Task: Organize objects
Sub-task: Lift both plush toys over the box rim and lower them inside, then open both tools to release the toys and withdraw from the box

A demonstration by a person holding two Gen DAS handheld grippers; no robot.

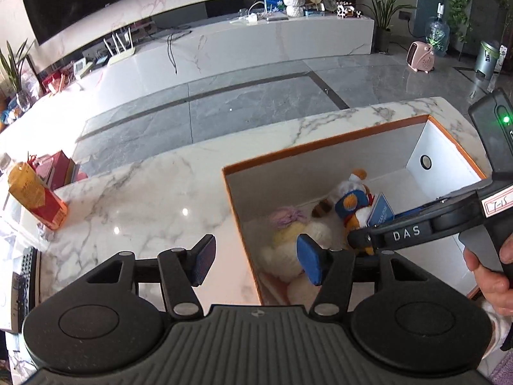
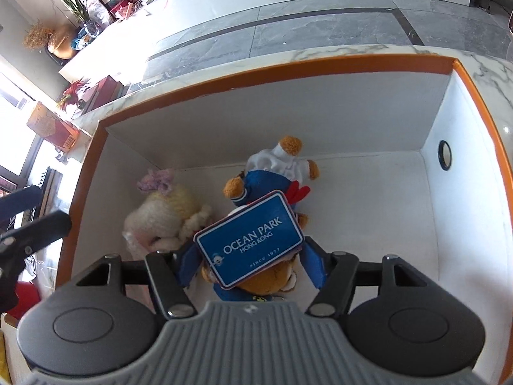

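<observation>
An orange-rimmed white box (image 1: 320, 142) (image 2: 256, 70) stands on the marble table. Inside lie a cream plush with a purple bow (image 1: 298, 240) (image 2: 166, 215) and a brown plush in blue sailor clothes (image 1: 349, 202) (image 2: 272, 173) bearing a blue Ocean Park tag (image 2: 250, 240). My right gripper (image 2: 251, 266) reaches into the box, its jaws closed around the sailor plush's lower part; its body shows in the left wrist view (image 1: 407, 232). My left gripper (image 1: 256, 260) is open and empty over the box's left rim.
A red and gold carton (image 1: 35, 199) stands at the table's left end beside red boxes (image 1: 61, 170). A remote control (image 1: 24, 285) lies at the near left. Grey tile floor and a white TV bench (image 1: 256, 41) lie beyond.
</observation>
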